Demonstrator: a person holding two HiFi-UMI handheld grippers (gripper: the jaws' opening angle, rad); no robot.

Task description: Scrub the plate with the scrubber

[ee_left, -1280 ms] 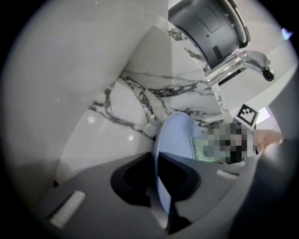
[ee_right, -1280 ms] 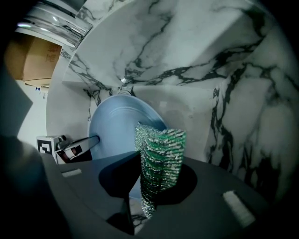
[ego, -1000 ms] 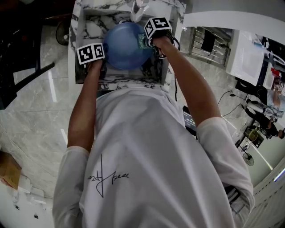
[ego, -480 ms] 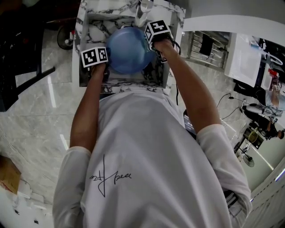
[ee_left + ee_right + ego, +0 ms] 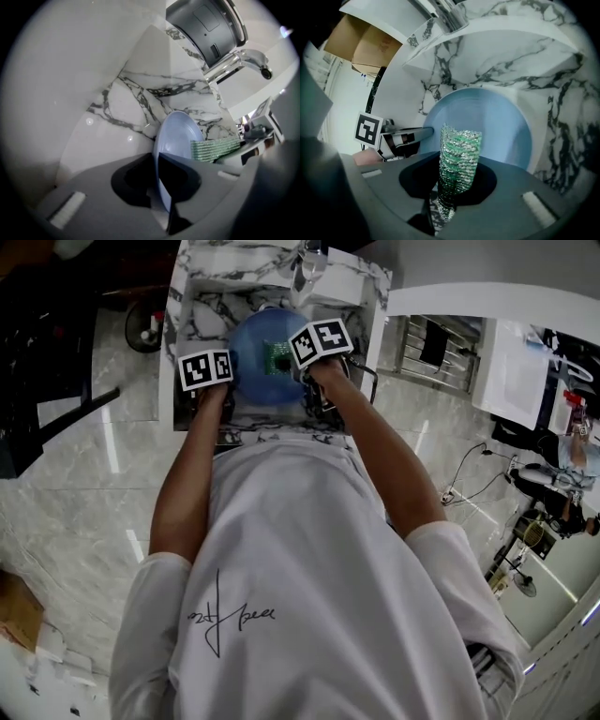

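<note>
Sliding inward across the blue face, the right claw (image 5: 454, 174) has carried the scrubber (image 5: 458, 149) off the plate's right-hand rim, where it was a second ago, to about the middle of the plate (image 5: 501, 123). Its jaws are clenched on the lower part of the green mesh pad, which stands up out of them and points at the plate. In the left gripper view the pad lies across the plate's face and looks to be touching it, though firm pressure cannot be confirmed.

The left claw (image 5: 156, 164) has not shifted. It is clamped on the plate's near rim, the thin edge running straight between its jaws, and it holds the plate tipped up on edge inside the marble sink (image 5: 565, 105), roughly midway between the side walls and below the faucet (image 5: 236, 60) at the far edge.

For the task, this reads as one stroke of the scrubbing itself: the pad has travelled from rim to centre, so scrubbing is under way rather than being set up. The left half of the face, nearer the left claw, is probably next. The likely risk is the plate twisting in its one-point rim grip if the pad pushes hard away from that grip.
</note>
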